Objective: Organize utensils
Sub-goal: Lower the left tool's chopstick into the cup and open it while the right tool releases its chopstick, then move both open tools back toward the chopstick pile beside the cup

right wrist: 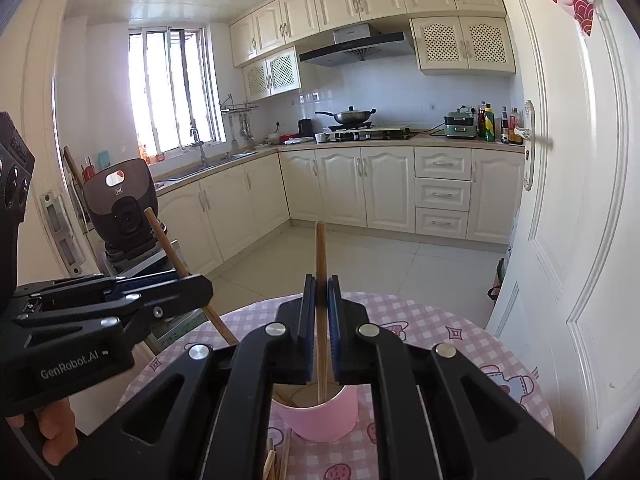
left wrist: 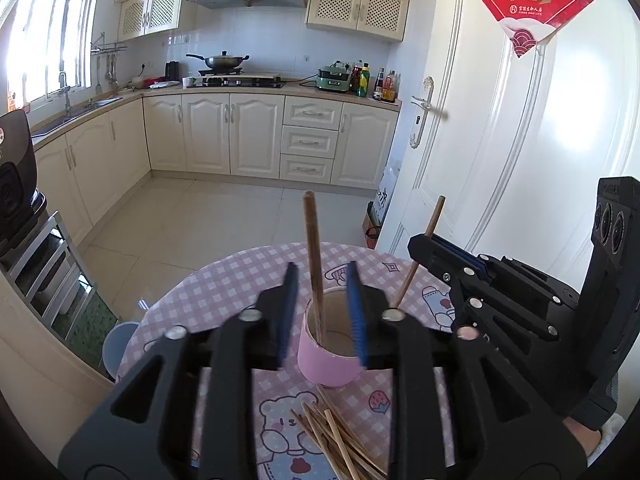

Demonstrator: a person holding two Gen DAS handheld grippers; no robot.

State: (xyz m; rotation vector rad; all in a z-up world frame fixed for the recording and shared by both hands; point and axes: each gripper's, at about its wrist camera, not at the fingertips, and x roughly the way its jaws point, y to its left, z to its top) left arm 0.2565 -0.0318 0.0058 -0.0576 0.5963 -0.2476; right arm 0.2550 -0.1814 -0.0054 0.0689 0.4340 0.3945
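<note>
Left wrist view: left claw [left wrist: 323, 312] apart, dark chopstick [left wrist: 313, 264] loose between its pads, foot inside the pink cup [left wrist: 328, 354] just ahead. Loose chopsticks [left wrist: 340, 436] lying on the tabletop [left wrist: 224, 280] beneath, unsorted.

Right wrist view: right claw [right wrist: 321, 328] clamped on a pale chopstick [right wrist: 321, 256], upright, tip seemingly inside the cup below, tilted downward.

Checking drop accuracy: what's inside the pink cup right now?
In the pink cylindrical cup, one brown wooden chopstick stands loose between the open left tongs. A second chopstick, clamped in the right tongs, reaches inside. The cup's bottom is mostly hidden.
</note>
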